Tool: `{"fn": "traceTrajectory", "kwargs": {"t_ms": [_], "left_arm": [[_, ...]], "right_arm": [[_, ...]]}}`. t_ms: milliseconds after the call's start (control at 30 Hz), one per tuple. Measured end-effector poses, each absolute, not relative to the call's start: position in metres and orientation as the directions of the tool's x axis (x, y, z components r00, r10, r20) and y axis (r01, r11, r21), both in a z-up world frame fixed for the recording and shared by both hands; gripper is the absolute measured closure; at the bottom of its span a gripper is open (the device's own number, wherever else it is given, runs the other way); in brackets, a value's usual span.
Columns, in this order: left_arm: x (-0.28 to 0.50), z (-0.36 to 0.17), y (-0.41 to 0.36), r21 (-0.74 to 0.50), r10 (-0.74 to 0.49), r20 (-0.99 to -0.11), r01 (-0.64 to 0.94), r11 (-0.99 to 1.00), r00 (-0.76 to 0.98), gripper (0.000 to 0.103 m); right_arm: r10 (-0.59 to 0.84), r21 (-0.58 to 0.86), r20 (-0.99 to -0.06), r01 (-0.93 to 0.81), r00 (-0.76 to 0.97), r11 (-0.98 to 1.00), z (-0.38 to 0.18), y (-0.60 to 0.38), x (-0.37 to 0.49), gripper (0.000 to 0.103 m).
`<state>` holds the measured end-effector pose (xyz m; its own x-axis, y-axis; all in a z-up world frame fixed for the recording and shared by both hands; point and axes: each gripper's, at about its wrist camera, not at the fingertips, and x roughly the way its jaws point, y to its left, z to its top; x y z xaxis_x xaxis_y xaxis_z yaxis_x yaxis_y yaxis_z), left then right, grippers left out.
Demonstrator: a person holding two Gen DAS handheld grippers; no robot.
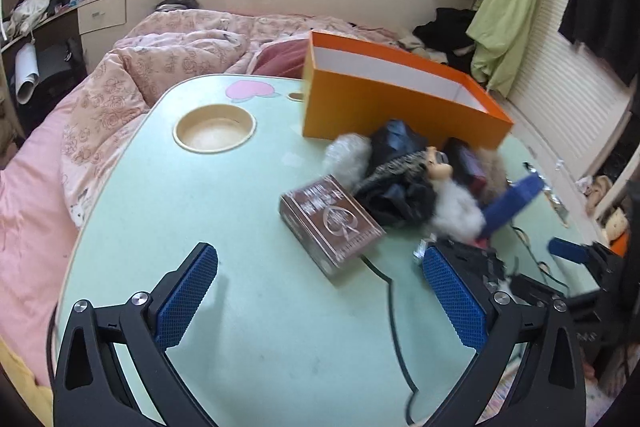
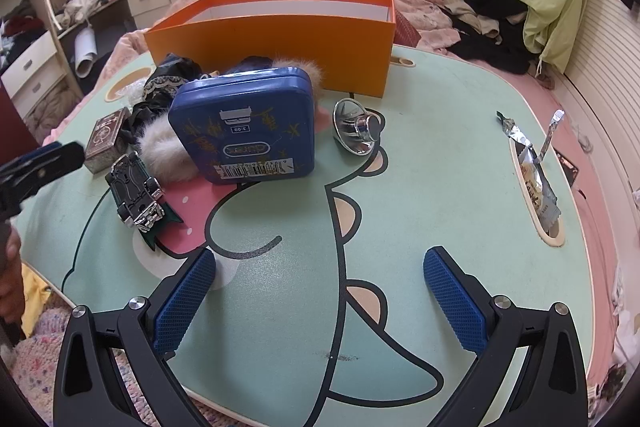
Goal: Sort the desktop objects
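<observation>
My left gripper [image 1: 320,259] hovers open and empty over the green table [image 1: 200,207], just short of a brown card box [image 1: 330,223]. Behind that box lies a pile of dark doll clothes, a small doll and white fur [image 1: 400,183], with a blue tin [image 1: 512,203] to its right. An open orange box [image 1: 400,103] stands at the far edge. My right gripper [image 2: 320,261] is open and empty above the table's near part. Ahead of it are the blue tin [image 2: 244,127], a black toy car [image 2: 138,191], a silver funnel-shaped piece [image 2: 358,129] and the orange box [image 2: 280,39].
A round cup recess [image 1: 214,129] is sunk into the table's left side. Foil snack packets [image 2: 536,175] stand in a slot at the right edge. The table sits on a bed with pink bedding [image 1: 60,147]. A hand [image 2: 10,267] shows at the left.
</observation>
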<state>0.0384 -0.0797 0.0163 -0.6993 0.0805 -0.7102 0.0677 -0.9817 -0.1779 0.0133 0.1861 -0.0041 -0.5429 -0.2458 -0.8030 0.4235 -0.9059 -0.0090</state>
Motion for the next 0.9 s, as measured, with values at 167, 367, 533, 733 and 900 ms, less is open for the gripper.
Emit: {"fn": "traceTrajectory", "kwargs": {"t_ms": [167, 367, 533, 733, 900], "left_arm": [[0.004, 0.007, -0.079, -0.151, 0.055, -0.762, 0.095, -0.984, -0.645, 0.014], [0.011, 0.006, -0.068, -0.136, 0.09, -0.757, 0.021, -0.991, -0.647, 0.076], [0.035, 0.006, -0.066, -0.143, 0.132, -0.742, -0.036, -0.989, -0.657, 0.083], [0.062, 0.016, -0.059, -0.155, 0.189, -0.706, -0.112, -0.982, -0.683, 0.079], [0.06, 0.021, -0.053, -0.138, 0.178, -0.671, -0.114, -0.984, -0.719, 0.035]], "right_arm": [[-0.245, -0.009, -0.803, 0.423, -0.543, -0.906, -0.004, 0.186, 0.014, 0.0], [-0.248, -0.01, -0.801, 0.427, -0.545, -0.904, -0.003, 0.185, 0.013, 0.0], [-0.25, -0.01, -0.8, 0.429, -0.545, -0.903, -0.003, 0.185, 0.013, 0.0], [-0.253, -0.009, -0.799, 0.431, -0.546, -0.902, -0.003, 0.185, 0.013, 0.0], [-0.256, -0.008, -0.798, 0.434, -0.546, -0.901, -0.003, 0.184, 0.013, 0.0]]}}
